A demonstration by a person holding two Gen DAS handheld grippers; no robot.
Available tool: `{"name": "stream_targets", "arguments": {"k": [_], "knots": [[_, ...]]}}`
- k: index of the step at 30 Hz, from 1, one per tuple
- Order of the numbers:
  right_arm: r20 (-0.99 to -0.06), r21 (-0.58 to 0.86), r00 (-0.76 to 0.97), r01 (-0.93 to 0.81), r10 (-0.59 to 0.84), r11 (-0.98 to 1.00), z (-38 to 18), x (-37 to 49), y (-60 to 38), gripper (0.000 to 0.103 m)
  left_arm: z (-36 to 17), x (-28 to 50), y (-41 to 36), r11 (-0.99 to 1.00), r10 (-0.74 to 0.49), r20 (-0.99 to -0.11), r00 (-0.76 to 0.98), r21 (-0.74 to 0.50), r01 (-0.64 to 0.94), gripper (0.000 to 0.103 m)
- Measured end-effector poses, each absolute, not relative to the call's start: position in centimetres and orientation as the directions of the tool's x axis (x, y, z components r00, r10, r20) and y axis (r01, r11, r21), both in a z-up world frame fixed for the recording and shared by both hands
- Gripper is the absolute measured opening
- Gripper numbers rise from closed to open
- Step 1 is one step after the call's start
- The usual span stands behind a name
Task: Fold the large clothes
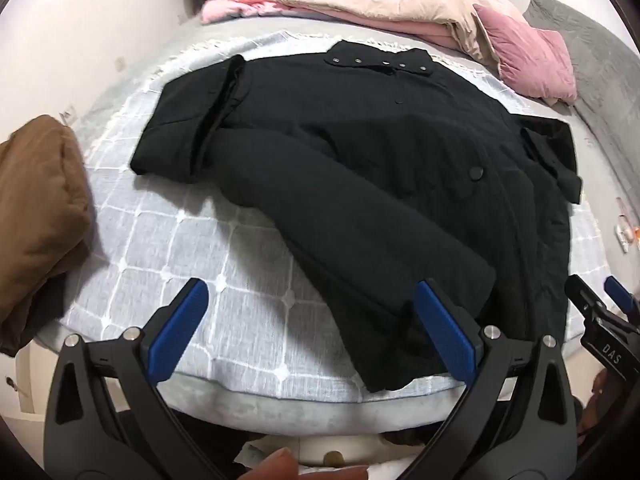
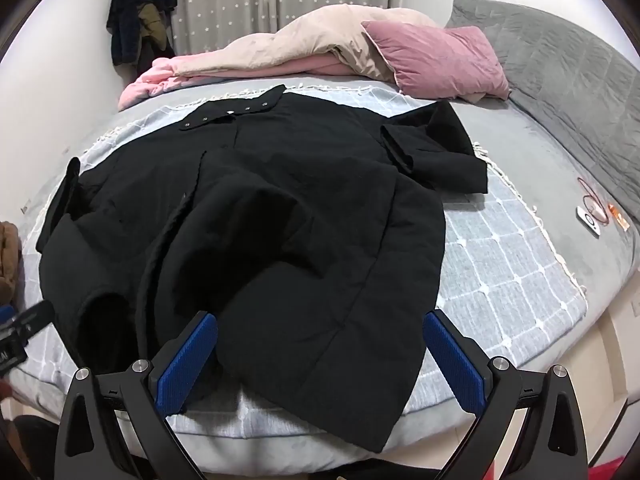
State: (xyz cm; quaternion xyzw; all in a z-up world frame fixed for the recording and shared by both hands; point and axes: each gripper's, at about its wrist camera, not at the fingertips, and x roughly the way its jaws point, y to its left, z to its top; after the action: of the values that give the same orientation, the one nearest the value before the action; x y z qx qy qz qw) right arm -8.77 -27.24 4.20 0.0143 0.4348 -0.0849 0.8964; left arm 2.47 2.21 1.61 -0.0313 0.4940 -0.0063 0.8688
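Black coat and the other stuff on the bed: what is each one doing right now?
black coat: spread flat on the checked blanket, one sleeve folded across the front, nobody holding it
checked blanket: laid flat under the coat
pink pillow: lying at the head of the bed
brown garment: bunched up beside the coat
left gripper: open, empty
right gripper: open, empty
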Motion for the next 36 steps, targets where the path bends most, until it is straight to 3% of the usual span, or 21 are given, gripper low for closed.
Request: {"name": "stream_targets", "arguments": {"k": [5, 9, 13, 17, 20, 23, 26, 29, 36], "knots": [[-0.757, 0.030, 0.648, 0.170, -0.089, 0.985, 7.5, -8.5, -30.1, 0.103, 2.7, 5.5, 3.4, 0.993, -0.111, -0.870, 0.480, -0.121, 0.011, 0.102], [-0.790, 0.243, 0.608, 0.191, 0.080, 0.951, 8.9, -5.6, -34.6, 0.103, 3.3, 9.2, 4.1, 0.974, -0.215, -0.863, 0.456, -0.226, 0.032, 0.102], [-0.794, 0.358, 0.592, 0.264, 0.143, 0.896, 7.8, -2.8, -38.8, 0.103, 1.4, 12.7, 4.4, 0.979, -0.175, -0.876, 0.450, -0.204, -0.016, 0.102], [-0.838, 0.327, 0.540, 0.380, 0.079, 0.865, 4.2, -0.4, -42.0, 0.103, -3.4, 14.5, 4.6, 0.992, -0.090, -0.931, 0.353, -0.115, -0.052, 0.102], [-0.884, 0.365, 0.434, 0.404, 0.176, 0.839, -0.9, 1.3, -43.0, 0.103, -6.1, 14.2, 4.9, 0.996, -0.050, -0.951, 0.306, -0.070, -0.056, 0.102], [-0.910, 0.356, 0.346, 0.373, 0.228, 0.857, -3.4, 2.0, -42.0, 0.103, -8.5, 13.7, 5.6, 0.994, -0.085, -0.971, 0.224, -0.100, -0.052, 0.102], [-0.923, 0.254, 0.359, 0.300, 0.138, 0.920, -3.2, 1.7, -40.2, 0.103, -10.6, 13.1, 7.2, 0.976, -0.186, -0.966, 0.180, -0.203, -0.080, 0.103], [-0.908, 0.171, 0.413, 0.222, 0.066, 0.960, -3.4, 1.1, -39.0, 0.103, -10.2, 11.9, 7.7, 0.974, -0.210, -0.951, 0.226, -0.223, -0.035, 0.103], [-0.873, 0.245, 0.468, 0.181, 0.136, 0.952, -3.9, -1.9, -39.6, 0.103, -9.9, 8.6, 7.1, 0.981, -0.188, -0.937, 0.295, -0.192, 0.015, 0.103]]}}
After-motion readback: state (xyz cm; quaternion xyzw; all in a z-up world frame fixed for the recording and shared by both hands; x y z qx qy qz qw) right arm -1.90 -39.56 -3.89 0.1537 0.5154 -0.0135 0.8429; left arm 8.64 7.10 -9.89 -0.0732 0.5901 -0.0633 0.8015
